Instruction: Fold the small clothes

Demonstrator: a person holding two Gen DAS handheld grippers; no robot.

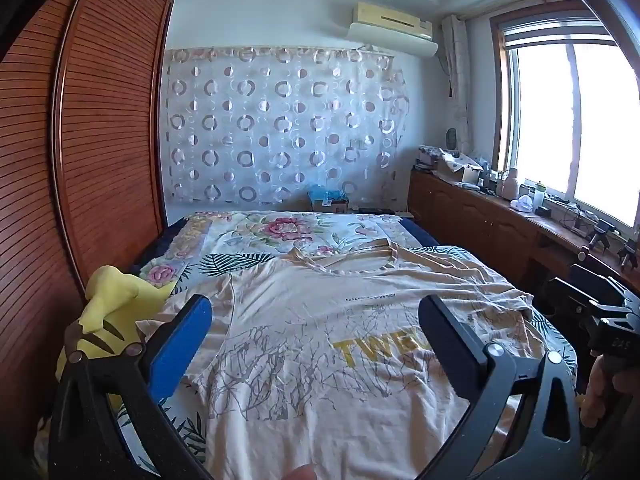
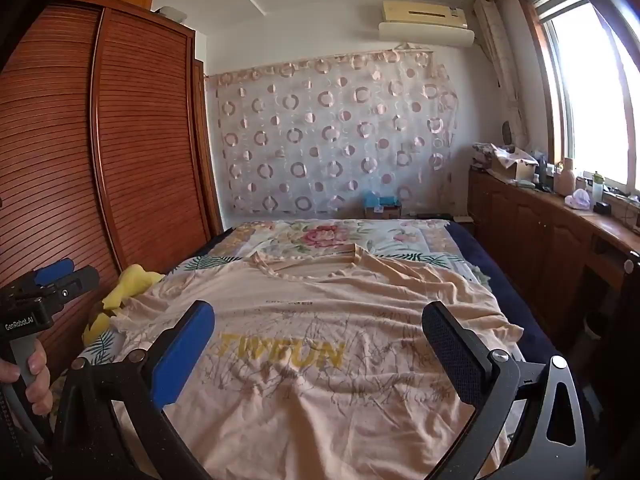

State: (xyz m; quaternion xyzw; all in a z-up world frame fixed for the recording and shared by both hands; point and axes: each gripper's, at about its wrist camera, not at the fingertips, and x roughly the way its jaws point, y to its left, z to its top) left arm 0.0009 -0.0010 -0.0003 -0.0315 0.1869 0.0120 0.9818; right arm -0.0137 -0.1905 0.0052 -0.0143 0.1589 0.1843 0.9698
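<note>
Scanning from the left side: we see a brown slatted wardrobe point(image 1: 100, 128) standing along the bed's left edge.
Yellow plush toy point(image 1: 108, 320): we find it at the bed's left side, just beside the wardrobe, with the shirt's left sleeve lying against it.
Left gripper point(image 1: 316, 322): we hold it above the near half of the shirt, tilted slightly down; its jaws are spread wide, with nothing between them and no pad touching the cloth.
T-shirt point(image 1: 320, 320): we see the pale peach shirt lying spread out, print side up, on the bed point(image 1: 248, 236), collar toward the far wall and hem toward us; the fabric is wrinkled, most of all on its right side, and yellow lettering sits over a grey branch print on the chest.
Right gripper point(image 2: 318, 322): we hold it over the shirt's near half as well, jaws spread wide and empty, clear of the fabric.
Far wall: we see a curtain point(image 2: 332, 140) with a ring pattern and an air conditioner point(image 2: 424, 20) above it.
Right side: a low wooden cabinet point(image 2: 540, 232) with clutter on top runs under a bright window point(image 2: 592, 92).
</note>
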